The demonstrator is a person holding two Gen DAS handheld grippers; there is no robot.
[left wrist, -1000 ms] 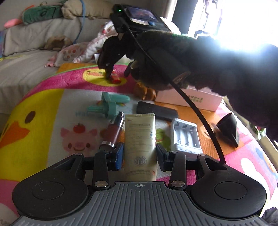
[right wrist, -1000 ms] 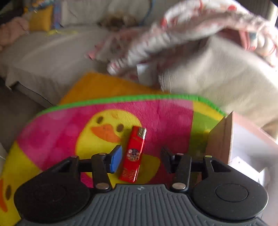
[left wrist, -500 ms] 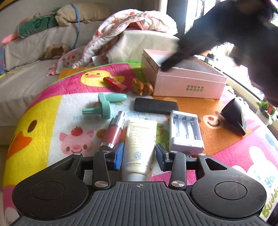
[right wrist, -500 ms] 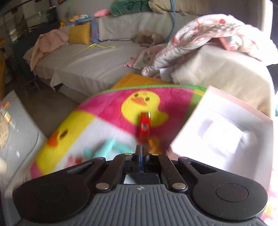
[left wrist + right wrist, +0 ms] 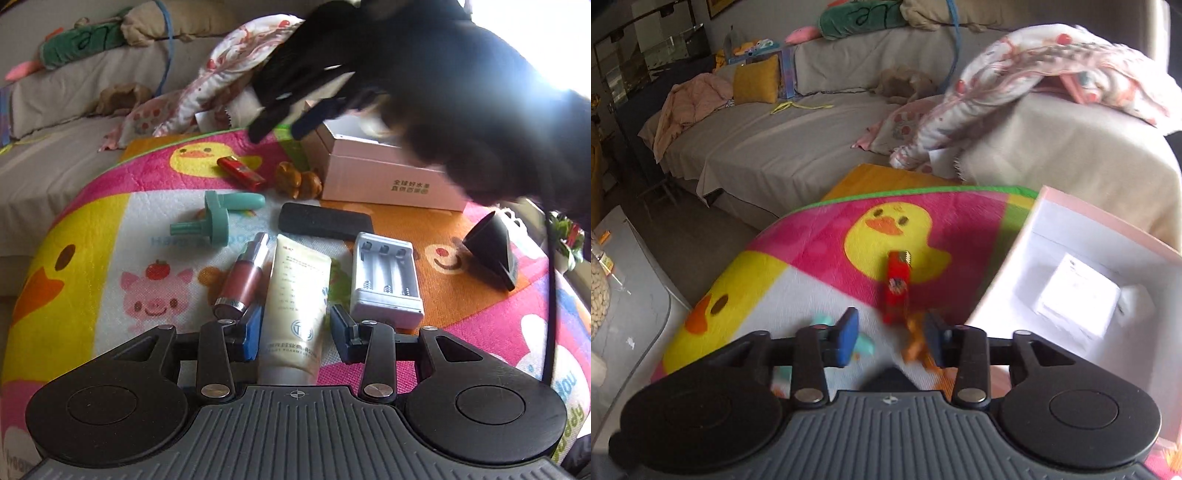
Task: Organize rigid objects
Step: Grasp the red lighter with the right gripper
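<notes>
Both grippers hover over a cartoon mat (image 5: 110, 236) with ducks and a pig. Left gripper (image 5: 295, 328) has its jaws around the lower end of a cream tube (image 5: 295, 295); the blue left pad touches the tube, and on the right side a small gap shows, so I cannot tell if it pinches. The tube carries small print and a round logo, too fine to read. Beside the tube lie a pink bottle (image 5: 242, 278) and a white battery charger (image 5: 384, 280). Behind them are a black phone (image 5: 325, 221), a teal toy (image 5: 218, 218), a red lighter (image 5: 240, 171), brown figures (image 5: 297, 181) and a black cone (image 5: 491, 251).

Right gripper (image 5: 890, 334) is in the air, its jaws spread and just opened again, with nothing between them. The lighter lies on the yellow duck, beyond the pads. To the right stands a pink box (image 5: 1015, 258), open, with a white packet (image 5: 1075, 299) inside. On the box front is green Chinese writing (image 5: 410, 186), which I cannot read surely.
</notes>
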